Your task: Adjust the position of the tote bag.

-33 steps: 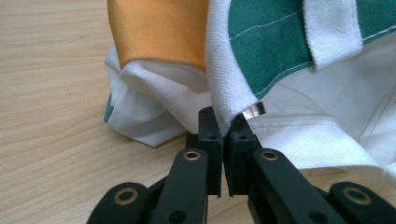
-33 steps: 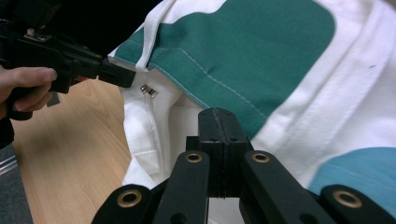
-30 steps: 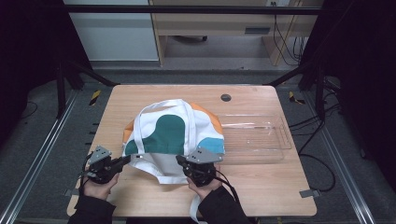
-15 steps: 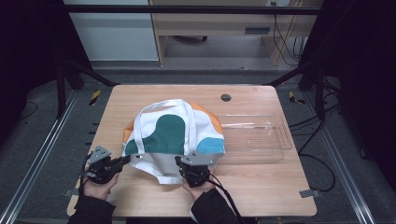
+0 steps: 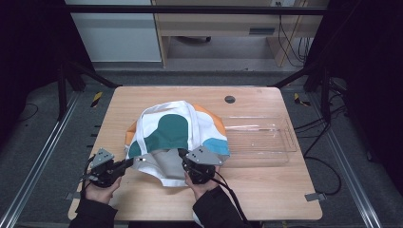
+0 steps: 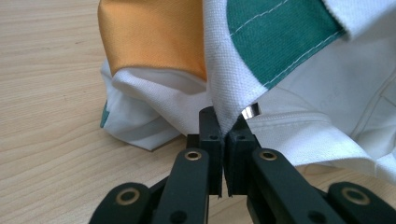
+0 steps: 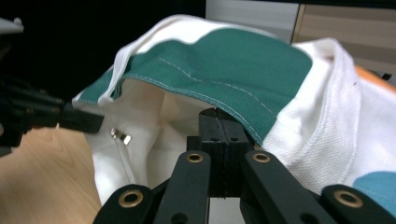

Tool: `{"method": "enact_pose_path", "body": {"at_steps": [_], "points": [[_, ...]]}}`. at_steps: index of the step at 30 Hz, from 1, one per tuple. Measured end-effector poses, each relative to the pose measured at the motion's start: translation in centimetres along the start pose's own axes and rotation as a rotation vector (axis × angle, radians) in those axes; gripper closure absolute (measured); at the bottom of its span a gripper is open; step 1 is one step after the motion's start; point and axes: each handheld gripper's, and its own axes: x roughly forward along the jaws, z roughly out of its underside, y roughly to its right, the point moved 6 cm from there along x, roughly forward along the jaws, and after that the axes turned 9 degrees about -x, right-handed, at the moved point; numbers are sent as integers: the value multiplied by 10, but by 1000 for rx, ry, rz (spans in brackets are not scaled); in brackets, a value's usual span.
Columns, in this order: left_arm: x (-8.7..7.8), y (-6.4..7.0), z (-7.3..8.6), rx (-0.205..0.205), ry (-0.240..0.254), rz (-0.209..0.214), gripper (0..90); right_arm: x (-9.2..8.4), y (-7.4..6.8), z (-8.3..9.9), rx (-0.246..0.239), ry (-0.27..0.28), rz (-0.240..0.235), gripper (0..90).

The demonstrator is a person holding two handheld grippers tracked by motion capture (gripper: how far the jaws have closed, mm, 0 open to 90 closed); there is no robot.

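both hands are low at the near edge of the counter (image 5: pixel 266 190), each gripper fastened to the near hem of a white garment (image 5: pixel 178 130) with green, orange and blue patches. the left gripper (image 5: pixel 127 163) has its jaws clenched on a fold of white cloth right at a green seam, and its own view shows the fabric wedged between the black tips, with a small metal snap (image 6: pixel 250 111) glinting just beside them. the right gripper (image 5: pixel 182 154) is also closed on the hem, jaws pressed together under the green panel, the layer above them lifted like an awning. holding the edge at two points well apart looks meant to open and spread that hem, and the lifted top layer shows a pale lining underneath.

the garment sits in the middle of the counter, bunched into a rounded heap, its far end toward the dark round grommet (image 5: pixel 230 99). its long axis looks to run roughly from the near edge away from the person, hem pointing at the person. its right side touches or overlaps a clear plastic tray (image 5: pixel 280 142) lying beside it; i can't say which.
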Motion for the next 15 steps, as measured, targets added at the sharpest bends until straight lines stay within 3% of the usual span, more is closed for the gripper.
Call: {"method": "enact_pose_path", "body": {"at_steps": [6,15], "points": [[-1,1,0,13,0,0,876,0,3,-18,-9,33,9,900],[-1,5,-2,28,5,6,876,5,8,-27,-8,37,15,900]]}}
